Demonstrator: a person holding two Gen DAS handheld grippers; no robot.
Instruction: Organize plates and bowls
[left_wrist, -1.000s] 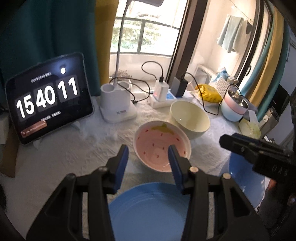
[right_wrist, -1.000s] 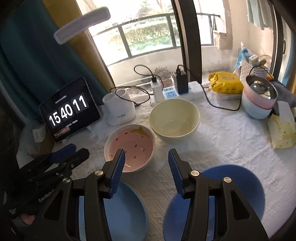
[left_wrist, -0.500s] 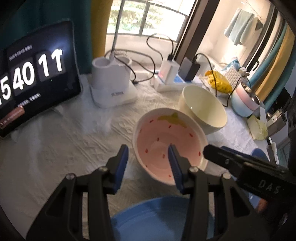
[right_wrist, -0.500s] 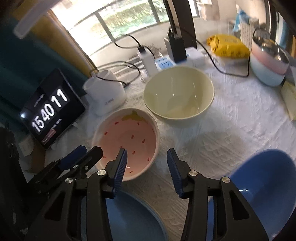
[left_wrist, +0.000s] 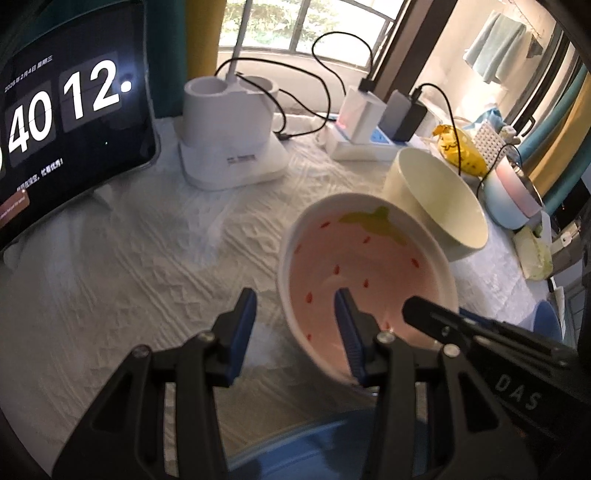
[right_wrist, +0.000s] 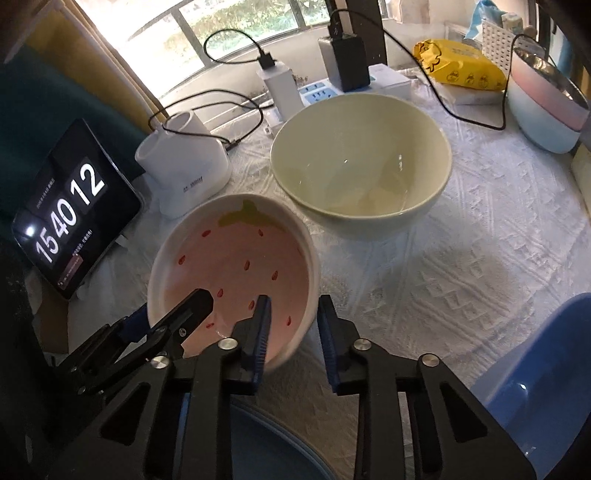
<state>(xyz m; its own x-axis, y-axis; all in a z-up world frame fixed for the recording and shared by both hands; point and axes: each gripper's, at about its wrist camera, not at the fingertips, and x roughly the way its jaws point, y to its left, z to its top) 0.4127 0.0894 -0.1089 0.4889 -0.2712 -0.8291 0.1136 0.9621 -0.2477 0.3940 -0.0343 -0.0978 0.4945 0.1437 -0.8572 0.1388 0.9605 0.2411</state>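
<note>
strawberry bowl (right_wrist: 236, 266) sits mid-table, unstacked beside the cream bowl (right_wrist: 362, 162). left gripper (left_wrist: 295, 332) straddles its near rim, jaws apart; right gripper (right_wrist: 293, 328) closing over the rim, not yet clamped. sorting barely begun.

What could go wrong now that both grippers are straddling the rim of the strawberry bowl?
1. The right gripper is closing on the strawberry bowl near its edge, so the smooth rim could slip out on lifting.
2. The left gripper straddles the opposite rim; uneven lifting might tilt the bowl.
3. The cream bowl and the blue plate are close, so a slip could knock them.
</note>
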